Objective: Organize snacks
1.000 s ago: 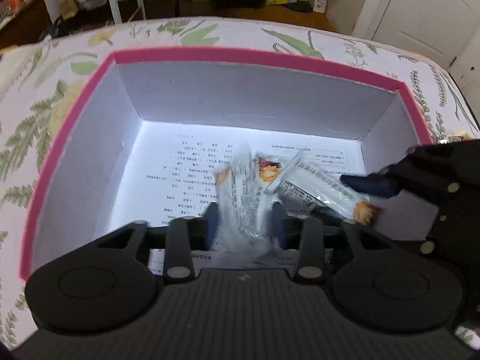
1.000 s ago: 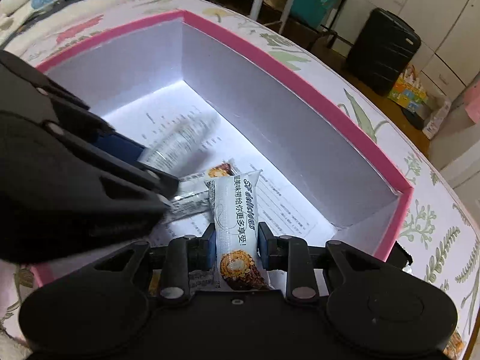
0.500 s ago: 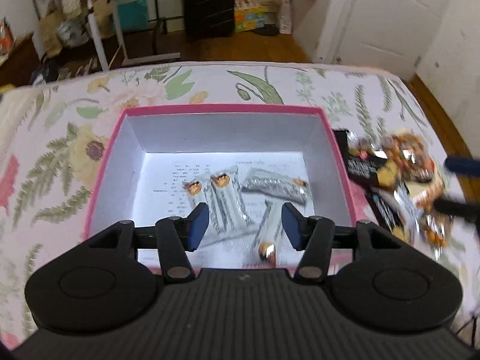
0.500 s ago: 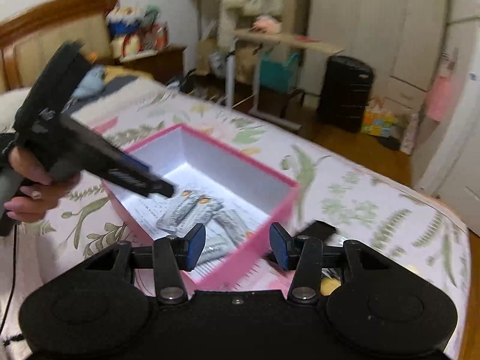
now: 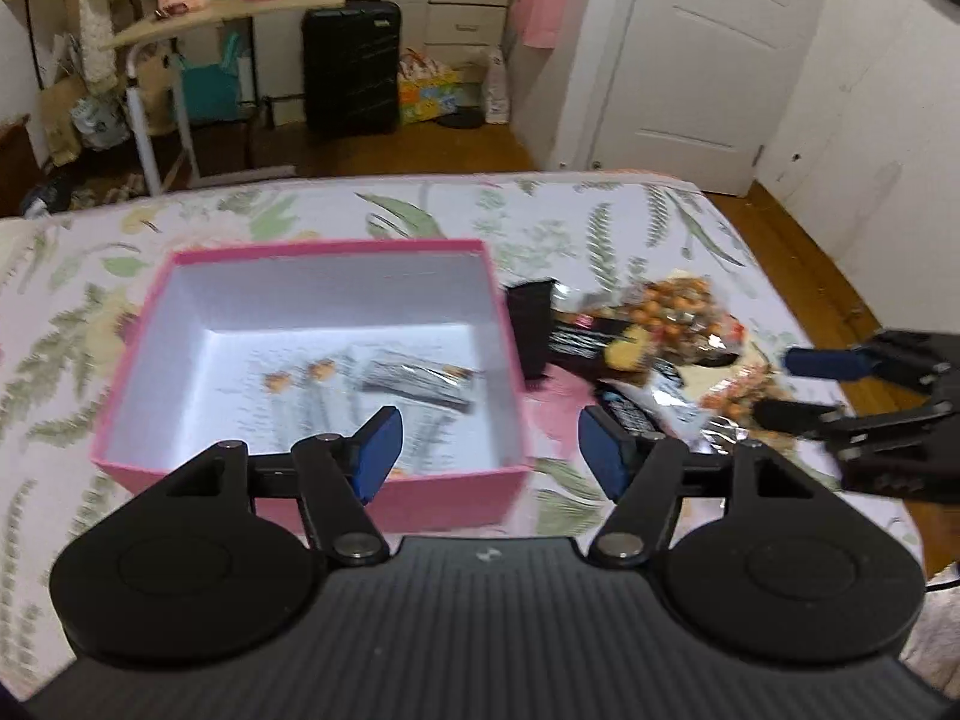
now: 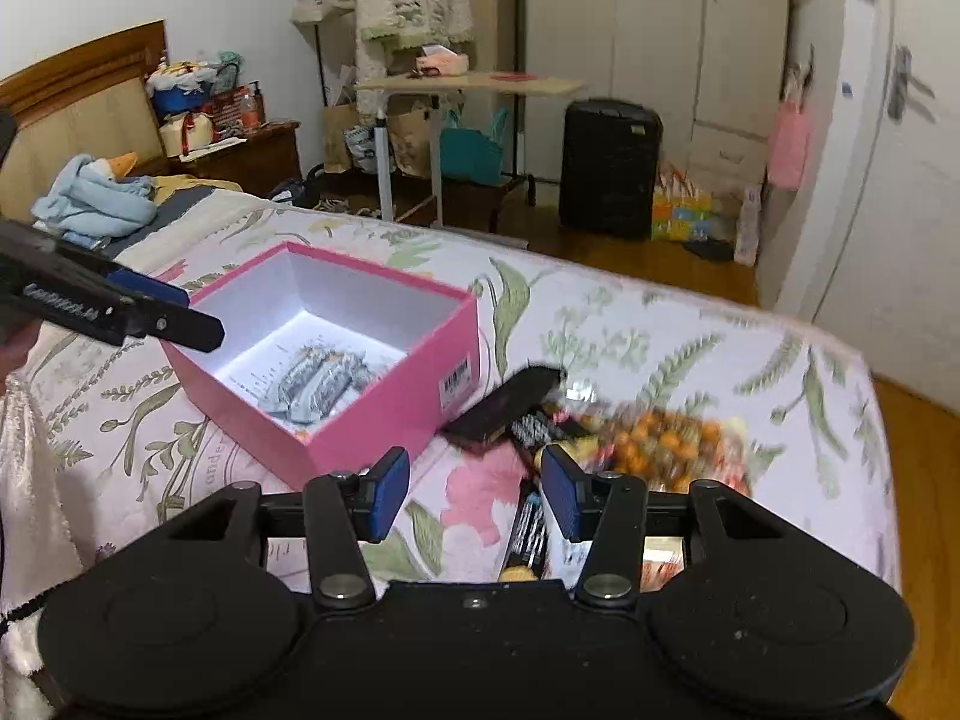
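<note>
A pink box (image 5: 330, 247) with a white inside sits on the floral bedspread. Several silver snack bars (image 5: 414, 381) lie on its floor, also seen from the right wrist as snack bars (image 6: 318, 381) inside the pink box (image 6: 384, 414). Right of the box lies a loose pile of snacks (image 5: 648, 330), orange and black packets. My left gripper (image 5: 486, 450) hovers over the box's near right corner, jaws opening, nothing between them. My right gripper (image 6: 477, 495) hangs above the snack pile (image 6: 654, 438), jaws opening and empty. The right gripper (image 5: 804, 384) shows at the pile's right side.
A black packet (image 6: 510, 402) leans against the box's outer wall. The bed's far edge drops to a wooden floor with a black suitcase (image 5: 351, 66) and a white door (image 5: 708, 60). A blue towel (image 6: 96, 198) lies near the headboard. The left gripper (image 6: 156, 312) reaches in beside the box.
Both grippers let go of silver bars inside the box, then pulled back and up out of it with widening jaws. The right one swung over to the snack pile.
</note>
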`<action>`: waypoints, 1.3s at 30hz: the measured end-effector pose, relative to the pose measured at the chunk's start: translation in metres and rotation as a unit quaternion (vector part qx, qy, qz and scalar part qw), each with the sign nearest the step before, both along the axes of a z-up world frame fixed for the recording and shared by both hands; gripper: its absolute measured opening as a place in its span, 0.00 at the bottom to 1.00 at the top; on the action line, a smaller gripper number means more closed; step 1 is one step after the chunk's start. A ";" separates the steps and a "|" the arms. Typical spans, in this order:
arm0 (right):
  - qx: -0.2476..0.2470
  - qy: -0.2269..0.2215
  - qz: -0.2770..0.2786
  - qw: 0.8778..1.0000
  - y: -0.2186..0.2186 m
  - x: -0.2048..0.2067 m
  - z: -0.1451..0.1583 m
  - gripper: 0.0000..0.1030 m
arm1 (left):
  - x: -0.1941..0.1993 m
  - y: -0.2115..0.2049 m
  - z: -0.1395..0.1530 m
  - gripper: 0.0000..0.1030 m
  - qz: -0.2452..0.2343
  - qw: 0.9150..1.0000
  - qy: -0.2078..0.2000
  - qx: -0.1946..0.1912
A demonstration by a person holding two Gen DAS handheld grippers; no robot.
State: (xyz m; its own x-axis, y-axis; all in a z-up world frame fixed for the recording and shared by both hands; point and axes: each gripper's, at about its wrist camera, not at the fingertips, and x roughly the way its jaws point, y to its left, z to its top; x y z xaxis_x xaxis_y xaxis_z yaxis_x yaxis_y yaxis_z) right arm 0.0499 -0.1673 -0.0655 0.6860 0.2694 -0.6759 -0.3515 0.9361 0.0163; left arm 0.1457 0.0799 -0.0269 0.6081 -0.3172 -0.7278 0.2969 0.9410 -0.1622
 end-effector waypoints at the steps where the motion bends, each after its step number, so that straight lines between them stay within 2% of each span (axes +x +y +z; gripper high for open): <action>1: 0.002 0.001 -0.001 1.000 -0.001 -0.002 -0.006 0.52 | -0.003 -0.006 -0.005 0.62 -0.004 1.000 0.003 -0.003; 14: -0.018 0.093 -0.005 0.996 -0.007 0.013 -0.096 0.53 | 0.001 -0.077 -0.084 0.59 -0.026 0.997 0.055 -0.038; 18: -0.038 0.084 -0.033 0.995 -0.010 0.024 -0.115 0.53 | 0.010 -0.099 -0.108 0.51 -0.025 0.998 0.040 -0.032; 22: -0.057 0.066 -0.061 0.994 -0.022 0.032 -0.129 0.53 | 0.033 -0.115 -0.125 0.50 -0.006 0.994 0.067 -0.091; 24: -0.069 0.047 -0.065 0.994 -0.028 0.034 -0.133 0.54 | 0.041 -0.129 -0.133 0.47 -0.010 0.993 0.073 -0.091; 28: -0.036 0.054 -0.055 0.996 -0.037 0.037 -0.135 0.55 | 0.049 -0.143 -0.150 0.41 0.000 0.992 0.087 -0.088; 30: -0.025 0.062 -0.035 0.997 -0.036 0.036 -0.135 0.60 | 0.054 -0.142 -0.157 0.37 -0.002 0.988 0.114 -0.102; 33: -0.009 0.084 -0.010 0.996 -0.035 0.039 -0.137 0.74 | 0.061 -0.138 -0.168 0.37 -0.013 0.977 0.164 -0.135; 35: -0.004 0.095 0.000 0.995 -0.034 0.043 -0.140 0.79 | 0.065 -0.140 -0.177 0.37 -0.020 0.971 0.194 -0.140; 36: 0.002 0.101 0.006 0.995 -0.033 0.045 -0.140 0.83 | 0.066 -0.141 -0.180 0.37 -0.019 0.971 0.195 -0.138; 39: 0.010 0.112 0.009 0.994 -0.034 0.053 -0.143 0.84 | 0.067 -0.143 -0.182 0.38 -0.018 0.970 0.194 -0.143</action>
State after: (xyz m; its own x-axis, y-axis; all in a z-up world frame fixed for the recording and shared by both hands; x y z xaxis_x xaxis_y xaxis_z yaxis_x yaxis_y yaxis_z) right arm 0.1027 -0.2014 -0.2081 0.5145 0.2958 -0.8048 -0.3538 0.9282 0.1149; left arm 0.2126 -0.0632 -0.2089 0.2902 -0.5560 -0.7789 0.1920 0.8312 -0.5219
